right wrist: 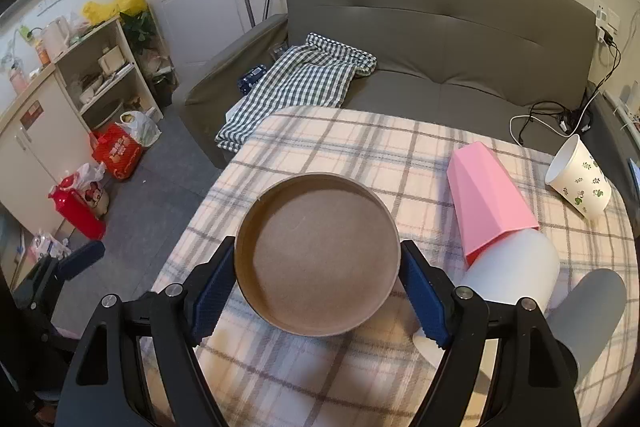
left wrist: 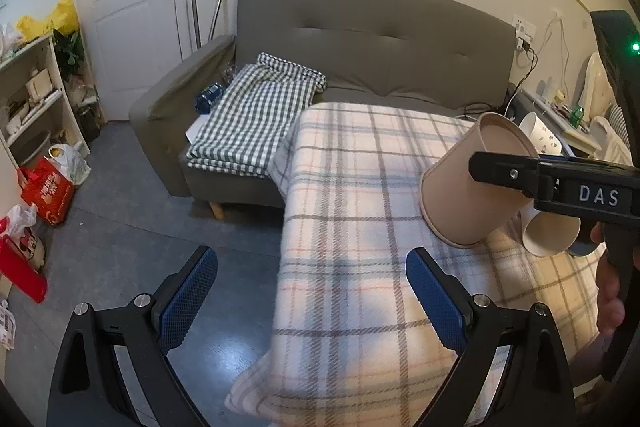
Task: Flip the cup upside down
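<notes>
A counter draped in a pale plaid blanket (right wrist: 320,155) carries several cups. A pink cup (right wrist: 486,203) lies on its side at the right, touching a white cup (right wrist: 516,263) nearer. A grey cup (right wrist: 588,311) lies at the near right, and a leaf-printed cup (right wrist: 580,183) lies tipped at the far right edge.

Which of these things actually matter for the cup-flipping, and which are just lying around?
In the job:
brown paper cup, clamped bottom-up
right gripper, holding it
left gripper, jaws open, idle

Lying about:
pink cup
floral cup
white cup
plaid blanket
</notes>
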Tool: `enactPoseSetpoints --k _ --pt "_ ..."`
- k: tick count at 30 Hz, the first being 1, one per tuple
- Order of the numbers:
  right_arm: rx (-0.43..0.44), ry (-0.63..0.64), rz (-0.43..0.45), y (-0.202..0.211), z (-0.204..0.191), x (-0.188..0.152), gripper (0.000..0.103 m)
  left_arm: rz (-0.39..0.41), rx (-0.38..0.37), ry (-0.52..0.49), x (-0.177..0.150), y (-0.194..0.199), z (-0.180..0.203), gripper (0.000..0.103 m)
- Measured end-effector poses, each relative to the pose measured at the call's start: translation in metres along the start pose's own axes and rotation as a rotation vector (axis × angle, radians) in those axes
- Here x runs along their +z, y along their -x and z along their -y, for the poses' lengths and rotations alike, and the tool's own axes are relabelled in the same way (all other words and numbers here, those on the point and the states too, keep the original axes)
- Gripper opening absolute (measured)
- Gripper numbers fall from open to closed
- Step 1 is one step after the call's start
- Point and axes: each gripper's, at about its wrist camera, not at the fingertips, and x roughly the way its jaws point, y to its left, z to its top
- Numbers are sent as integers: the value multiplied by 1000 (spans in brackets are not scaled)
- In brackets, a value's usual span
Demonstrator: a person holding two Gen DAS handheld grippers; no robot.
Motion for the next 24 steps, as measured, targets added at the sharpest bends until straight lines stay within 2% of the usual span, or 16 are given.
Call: enactPoseSetpoints --k 8,14,17,24 --pt "-24 -9 -12 -10 5 8 79 -15 14 -14 0 -6 6 98" --pt "-7 -34 -33 -14 8 14 81 -28 27 -15 -3 -6 7 98" --pt "-4 -33 15 -3 8 17 86 -27 38 -18 -3 -5 9 98" --pt "-11 -29 113 39 10 24 86 0 46 -44 -1 3 22 98"
